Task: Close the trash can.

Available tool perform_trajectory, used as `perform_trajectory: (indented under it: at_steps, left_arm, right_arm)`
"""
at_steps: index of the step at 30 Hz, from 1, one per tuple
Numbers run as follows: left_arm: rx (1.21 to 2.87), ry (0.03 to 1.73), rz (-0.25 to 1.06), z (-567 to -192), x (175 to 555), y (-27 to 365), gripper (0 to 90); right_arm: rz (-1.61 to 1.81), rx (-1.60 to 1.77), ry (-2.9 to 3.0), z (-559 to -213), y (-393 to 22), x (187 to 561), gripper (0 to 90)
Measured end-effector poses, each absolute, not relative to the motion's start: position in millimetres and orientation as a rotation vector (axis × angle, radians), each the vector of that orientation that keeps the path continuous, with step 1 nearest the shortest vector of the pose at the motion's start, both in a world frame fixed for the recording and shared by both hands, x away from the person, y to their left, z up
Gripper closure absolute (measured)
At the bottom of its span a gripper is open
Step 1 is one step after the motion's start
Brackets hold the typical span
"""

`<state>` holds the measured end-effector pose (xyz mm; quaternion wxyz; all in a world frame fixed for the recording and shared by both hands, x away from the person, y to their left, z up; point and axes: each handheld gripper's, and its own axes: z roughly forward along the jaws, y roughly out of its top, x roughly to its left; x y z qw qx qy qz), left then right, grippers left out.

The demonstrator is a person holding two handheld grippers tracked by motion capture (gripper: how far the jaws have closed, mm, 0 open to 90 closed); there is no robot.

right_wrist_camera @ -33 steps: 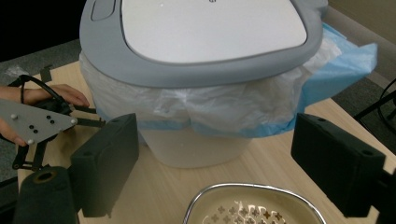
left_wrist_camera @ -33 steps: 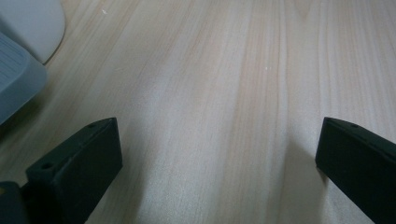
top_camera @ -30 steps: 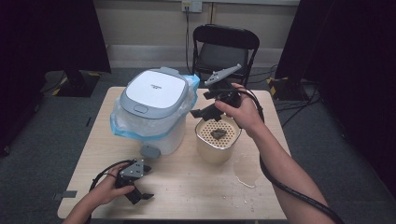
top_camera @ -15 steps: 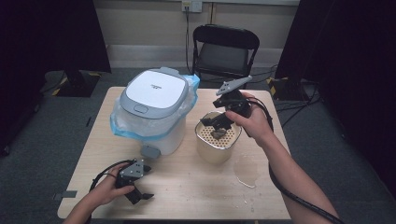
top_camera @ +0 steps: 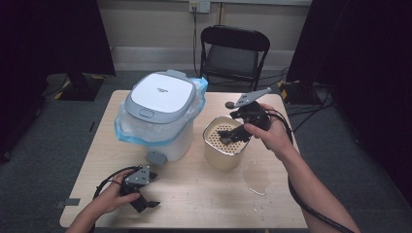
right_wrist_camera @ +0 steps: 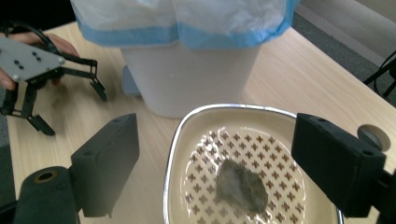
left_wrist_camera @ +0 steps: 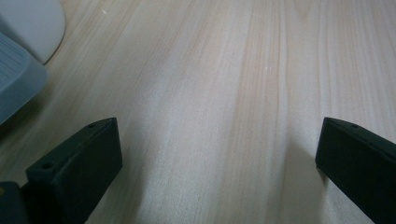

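Right hand-held gripper [top_camera: 232, 136] hangs over the cream container [top_camera: 224, 144], jaws apart above its perforated insert. Left hand-held gripper [top_camera: 145, 204] sits low on the surface [top_camera: 204, 194], jaws apart. White bin [top_camera: 160, 114] with blue-edged liner beside the container.

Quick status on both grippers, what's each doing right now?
Left gripper: open, empty, low over the table.
Right gripper: open, empty, over the strainer bin, above the grey lump in it.
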<state>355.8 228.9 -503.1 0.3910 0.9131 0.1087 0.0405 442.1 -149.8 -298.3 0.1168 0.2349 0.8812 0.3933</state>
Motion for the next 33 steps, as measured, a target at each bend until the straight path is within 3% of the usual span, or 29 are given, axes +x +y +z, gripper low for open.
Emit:
perform_trajectory:
  at_steps: [33]
  left_arm:
    - [2.32,0.279,0.092,-503,356,229,0.0]
  right_arm:
    - [1.15,0.762,2.574,-351,-205,410,14.6]
